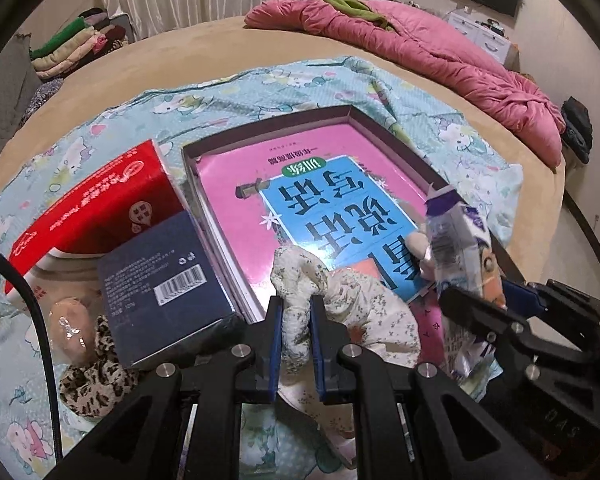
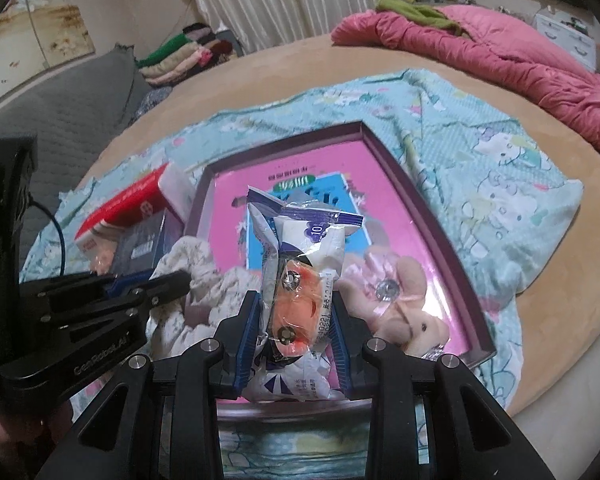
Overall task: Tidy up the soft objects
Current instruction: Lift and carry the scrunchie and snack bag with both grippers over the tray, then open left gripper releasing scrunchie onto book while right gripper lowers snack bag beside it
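Observation:
My left gripper (image 1: pixel 296 304) is shut on a white floral cloth (image 1: pixel 352 300), pinched between its blue pads and draped over the near edge of a shallow purple box (image 1: pixel 346 111). A pink and blue book (image 1: pixel 324 200) lies flat inside that box. In the right wrist view my right gripper (image 2: pixel 296 300) is shut on a white and purple plastic packet (image 2: pixel 300 256), held upright over the box (image 2: pixel 364 128). The same packet (image 1: pixel 460 252) shows at the right of the left wrist view. A pink plush toy (image 2: pixel 404 308) lies in the box's near right corner.
A red and white box (image 1: pixel 96 208), a dark blue box (image 1: pixel 168 280), a wrapped egg-like item (image 1: pixel 70 328) and a leopard-print scrunchie (image 1: pixel 96 376) lie left of the purple box on a light blue cartoon sheet (image 1: pixel 460 140). A pink quilt (image 1: pixel 420 52) and folded clothes (image 1: pixel 76 48) lie farther back.

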Demonstrator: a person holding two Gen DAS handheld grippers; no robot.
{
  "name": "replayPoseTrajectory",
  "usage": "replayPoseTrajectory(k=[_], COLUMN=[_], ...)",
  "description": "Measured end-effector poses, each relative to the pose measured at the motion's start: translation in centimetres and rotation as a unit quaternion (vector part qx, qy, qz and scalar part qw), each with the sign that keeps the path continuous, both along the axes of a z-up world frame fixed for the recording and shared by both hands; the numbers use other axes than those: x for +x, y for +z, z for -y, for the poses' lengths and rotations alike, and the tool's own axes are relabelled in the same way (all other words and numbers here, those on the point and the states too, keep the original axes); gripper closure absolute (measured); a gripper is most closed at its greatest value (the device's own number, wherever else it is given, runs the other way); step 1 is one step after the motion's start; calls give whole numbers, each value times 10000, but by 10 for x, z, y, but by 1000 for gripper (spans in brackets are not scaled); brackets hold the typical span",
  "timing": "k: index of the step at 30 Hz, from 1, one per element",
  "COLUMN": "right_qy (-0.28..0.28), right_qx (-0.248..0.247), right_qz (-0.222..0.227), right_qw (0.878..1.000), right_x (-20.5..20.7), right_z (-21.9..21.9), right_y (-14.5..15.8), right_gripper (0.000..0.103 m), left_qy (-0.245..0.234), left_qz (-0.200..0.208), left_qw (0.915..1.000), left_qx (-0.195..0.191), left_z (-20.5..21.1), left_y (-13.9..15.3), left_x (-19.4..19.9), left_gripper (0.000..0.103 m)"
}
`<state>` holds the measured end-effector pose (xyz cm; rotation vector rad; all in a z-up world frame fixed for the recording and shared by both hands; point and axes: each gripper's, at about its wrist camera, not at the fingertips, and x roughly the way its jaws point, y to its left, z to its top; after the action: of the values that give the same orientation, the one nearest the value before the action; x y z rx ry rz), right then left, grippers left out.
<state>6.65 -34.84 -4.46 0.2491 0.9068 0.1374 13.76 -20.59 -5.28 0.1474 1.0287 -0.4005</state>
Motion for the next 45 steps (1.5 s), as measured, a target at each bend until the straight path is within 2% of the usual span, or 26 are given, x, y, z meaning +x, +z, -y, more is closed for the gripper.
replayPoseTrajectory(k=[13,28,30,37,42,45], right_qy=[89,-84,-85,-233,-525,-637], right_qx=[-51,-75,-56,-113,-114,-57], right_qz=[-417,-364,-333,-149,180,279], right_qw=[9991,9993,9994,9996,9984,9976], right_x=[13,14,12,5,-1,-3], right_z=[-3,4,5,10,19,24], right_y=[-23,-25,-24,-14,1,6], right_gripper=[69,66,61,54,44,42], left_qy=[-115,-120,-103,-59,-17,36], left_qz=[-49,-117,-135,-130,-196,-229], left_qw=[9999,9998,9998,9999,9998,9997], left_qx=[79,99,89,61,-21,-86], left_z=[5,7,6,4,2,-1], left_y=[-10,-17,-17,-16,-15,-14], left_x=[1,1,1,2,3,3], left_gripper=[90,89,89,88,81,78])
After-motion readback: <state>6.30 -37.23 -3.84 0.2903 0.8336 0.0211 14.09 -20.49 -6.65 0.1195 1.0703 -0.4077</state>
